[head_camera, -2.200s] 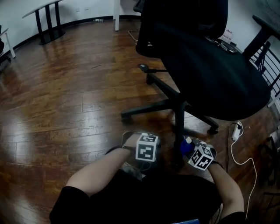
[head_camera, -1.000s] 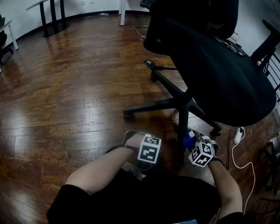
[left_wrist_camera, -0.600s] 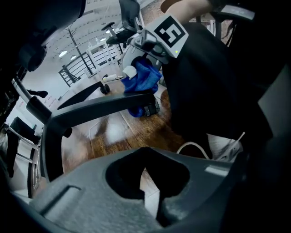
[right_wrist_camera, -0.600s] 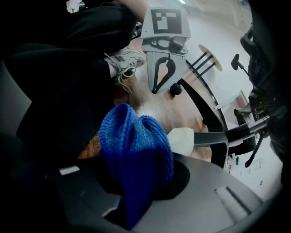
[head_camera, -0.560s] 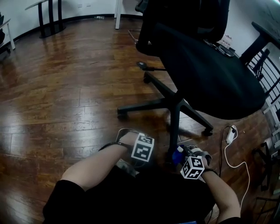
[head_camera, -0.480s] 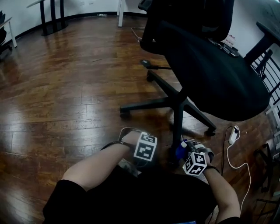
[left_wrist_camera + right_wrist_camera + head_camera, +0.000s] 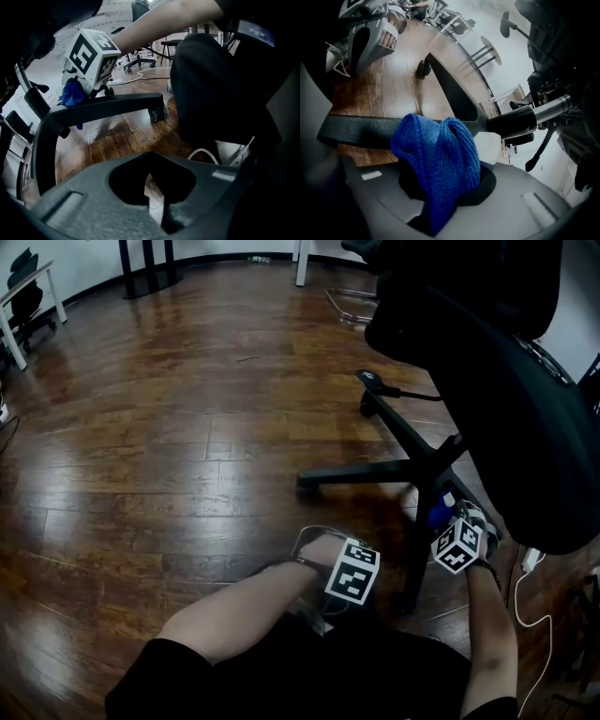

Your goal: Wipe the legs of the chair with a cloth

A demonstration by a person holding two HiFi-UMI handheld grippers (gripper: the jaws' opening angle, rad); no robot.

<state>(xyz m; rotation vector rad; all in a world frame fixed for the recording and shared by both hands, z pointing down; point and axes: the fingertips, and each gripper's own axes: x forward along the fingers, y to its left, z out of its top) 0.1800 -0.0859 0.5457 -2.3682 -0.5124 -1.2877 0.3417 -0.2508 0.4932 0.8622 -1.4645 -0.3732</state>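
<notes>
The right gripper (image 7: 448, 526) had slid along the chair leg (image 7: 416, 540) toward the central hub since the frame half a second before, carrying the blue cloth (image 7: 439, 513) with it. The left gripper (image 7: 349, 574) had kept its place near the person's knee.

In the right gripper view the cloth (image 7: 436, 159) was pinched in the right gripper's (image 7: 440, 197) jaws. It bulged forward in a folded wad that lay against the upper face of the leg (image 7: 361, 131). The left gripper view showed the same wad (image 7: 71, 93) perched on the leg (image 7: 112, 104) near its inner end, well away from the caster (image 7: 158, 112). The left gripper (image 7: 153, 192) was closed and empty, with only the floor (image 7: 141, 446) showing beyond its tips.

The main risk looked to be the chair itself. It stood on casters with nothing bracing it, so a firm push along the leg could have rolled or swivelled it out from under the wipe. The cloth was also bunched, so it probably met the leg on a narrow patch and would have missed the sides and underside. Drag on the plastic might have tugged it loose from the jaws.

The cloth was a knitted, ribbed fabric, soft and thick. The leg was a flattened bar of matte black plastic with a fine grain. The floor was glossy dark wood planking. A thin white cable (image 7: 525, 606) trailed across it to the right.
</notes>
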